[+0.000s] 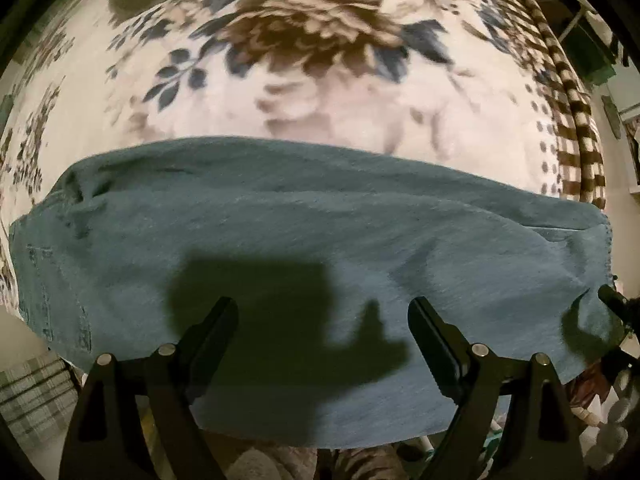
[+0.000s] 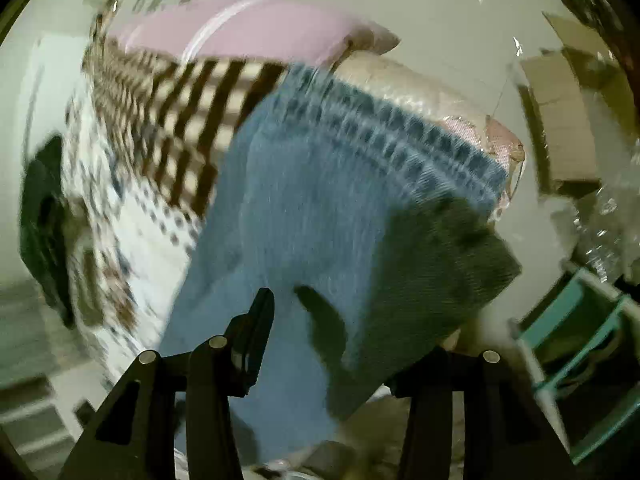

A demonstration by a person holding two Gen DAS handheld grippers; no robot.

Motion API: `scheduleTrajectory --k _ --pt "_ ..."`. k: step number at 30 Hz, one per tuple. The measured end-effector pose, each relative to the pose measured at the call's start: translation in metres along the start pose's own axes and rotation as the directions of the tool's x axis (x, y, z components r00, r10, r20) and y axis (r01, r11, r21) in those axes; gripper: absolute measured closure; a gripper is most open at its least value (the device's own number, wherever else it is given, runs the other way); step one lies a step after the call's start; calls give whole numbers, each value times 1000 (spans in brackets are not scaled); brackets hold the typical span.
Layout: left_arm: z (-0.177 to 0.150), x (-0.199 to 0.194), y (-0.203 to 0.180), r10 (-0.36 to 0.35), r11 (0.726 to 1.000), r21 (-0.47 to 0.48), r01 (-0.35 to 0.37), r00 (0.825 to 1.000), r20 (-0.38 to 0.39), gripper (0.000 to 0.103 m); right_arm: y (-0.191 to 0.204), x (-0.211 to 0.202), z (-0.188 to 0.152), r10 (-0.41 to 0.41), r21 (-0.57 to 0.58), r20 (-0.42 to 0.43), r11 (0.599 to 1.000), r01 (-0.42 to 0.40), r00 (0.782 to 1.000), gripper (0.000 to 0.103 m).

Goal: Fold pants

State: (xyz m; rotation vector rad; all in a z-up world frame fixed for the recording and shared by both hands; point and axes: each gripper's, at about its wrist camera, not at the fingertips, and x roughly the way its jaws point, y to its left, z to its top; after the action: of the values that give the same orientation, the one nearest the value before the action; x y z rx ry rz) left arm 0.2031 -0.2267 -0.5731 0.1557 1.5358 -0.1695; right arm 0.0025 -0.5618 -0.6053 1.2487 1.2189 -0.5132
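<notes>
The blue denim pants lie across the near edge of a floral-blanketed bed, spread left to right, with the front edge hanging over the side. My left gripper is open above the pants' near edge, holding nothing; its shadow falls on the denim. In the right wrist view the pants show their stitched hem end, blurred by motion. My right gripper is over that end; its left finger is visible and the right finger is hidden behind the denim flap. The right gripper's tip also shows in the left wrist view, at the pants' right end.
The floral blanket covers the bed, with a brown checkered border at the right. A pink pillow lies at the bed's far end. Cardboard boxes and a teal shelf stand to the right of the bed.
</notes>
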Motion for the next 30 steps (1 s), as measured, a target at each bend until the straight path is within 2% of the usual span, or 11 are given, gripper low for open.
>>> scheduleTrajectory --k 2,3,4,6,8,11,16,18,24,26,30 --pt "1 -1 -7 0 1000 10 0 1000 2 16 0 3 5 -19 -12 20 1000 20 1000 49" --pt "3 -1 -10 -6 1000 13 6 1000 4 16 2 5 7 -45 -27 32 999 46 998 62" --pt "5 -2 -10 -9 1000 15 9 1000 9 16 5 4 9 -79 -37 52 996 81 996 97" --pt "7 -7 -14 -10 1000 19 10 1000 16 16 21 0 10 -123 -82 102 988 132 987 99" --pt "10 -15 -16 -17 1000 15 16 999 30 16 48 -23 0 -73 -180 168 978 103 983 99" --pt "12 -29 -8 -29 1000 -10 29 999 45 16 81 -65 -16 86 -272 215 962 -25 973 99" --pt "13 -49 2 -52 996 -65 58 995 90 16 117 -136 -35 328 -457 287 872 -172 900 99" --pt "11 -45 -1 -44 997 -63 50 994 98 16 117 -135 -34 311 -504 327 856 -113 892 99" --pt "-3 -24 -13 -2 1000 -20 3 997 75 16 51 -49 4 74 -415 283 908 53 956 99" --pt "-7 -15 -17 11 1000 -4 -11 998 59 16 29 -22 12 20 -373 241 925 74 970 94" --pt "-16 -11 -17 0 1000 -7 1 999 43 16 -8 -3 18 -33 -261 170 962 77 985 35"
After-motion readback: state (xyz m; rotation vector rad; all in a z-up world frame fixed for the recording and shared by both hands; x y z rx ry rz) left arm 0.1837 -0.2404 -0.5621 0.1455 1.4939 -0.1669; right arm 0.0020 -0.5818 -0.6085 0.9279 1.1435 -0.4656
